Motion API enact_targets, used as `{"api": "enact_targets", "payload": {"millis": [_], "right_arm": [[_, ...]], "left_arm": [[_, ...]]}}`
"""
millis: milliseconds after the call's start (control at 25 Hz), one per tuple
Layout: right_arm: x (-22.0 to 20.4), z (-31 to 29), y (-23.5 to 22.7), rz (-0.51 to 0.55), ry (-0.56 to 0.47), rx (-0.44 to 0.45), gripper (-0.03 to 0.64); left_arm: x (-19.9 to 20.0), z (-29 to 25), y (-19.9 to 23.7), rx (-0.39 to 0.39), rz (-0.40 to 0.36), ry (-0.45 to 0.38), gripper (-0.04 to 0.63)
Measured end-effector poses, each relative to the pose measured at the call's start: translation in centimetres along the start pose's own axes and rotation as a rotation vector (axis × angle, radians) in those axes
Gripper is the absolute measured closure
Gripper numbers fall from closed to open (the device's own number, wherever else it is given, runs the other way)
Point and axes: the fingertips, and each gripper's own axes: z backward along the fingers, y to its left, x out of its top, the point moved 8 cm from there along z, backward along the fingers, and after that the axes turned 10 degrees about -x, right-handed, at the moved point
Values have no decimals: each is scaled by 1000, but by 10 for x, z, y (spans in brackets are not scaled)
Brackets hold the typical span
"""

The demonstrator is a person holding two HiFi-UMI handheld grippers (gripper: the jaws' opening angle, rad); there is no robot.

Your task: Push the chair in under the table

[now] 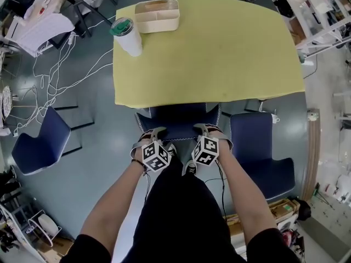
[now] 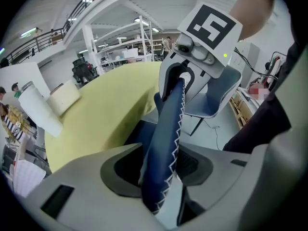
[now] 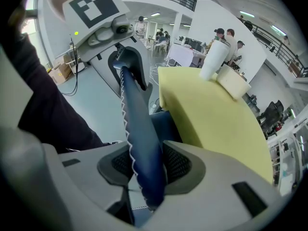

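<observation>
The blue chair (image 1: 178, 119) stands at the near edge of the yellow table (image 1: 219, 48), its seat partly under the top. Both grippers sit on the upper edge of its backrest. My left gripper (image 1: 152, 133) is shut on the left end of that edge. In the left gripper view the backrest (image 2: 166, 143), with white zigzag stitching, fills the gap between the pads of the left gripper (image 2: 161, 165). My right gripper (image 1: 207, 129) is shut on the right end. In the right gripper view the backrest (image 3: 142, 148) is clamped by the right gripper (image 3: 147, 165).
On the table's far left corner stand a white cup with a green lid (image 1: 127, 36) and a cream divided tray (image 1: 158, 15). A second blue chair (image 1: 260, 147) stands close on the right, a third (image 1: 41, 144) to the left. Loose cables (image 1: 60, 75) lie on the floor at left.
</observation>
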Motion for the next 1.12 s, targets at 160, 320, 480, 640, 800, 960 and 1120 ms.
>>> {"api": "enact_targets", "payload": {"millis": [160,320,480,640,800,960,1120], "right_arm": [[7,-8,-19,-6,7,-12,471],[12,-13,-32,-13,10,-12,471],[10,-14,-41,-20,10,-13,471],[6,-14,-46,-16,5,3,471],[2,-12,-49,-11,-4,11,471],[3,-17,-59,-2,-4,-5,471],[3,-21,-72,6,-11,5,472]], "left_arm": [[5,0,22,4,-14,-6,411],[9,0,37,1,-25,-10,411],[15,-2,43,11,-36,-15,411],[20,-4,44,6,-32,-13,411],[25,-6,44,11,-31,-10,411],[28,-8,53,28,-25,-13,411],[35,-11,64,32,-23,-11,411]]}}
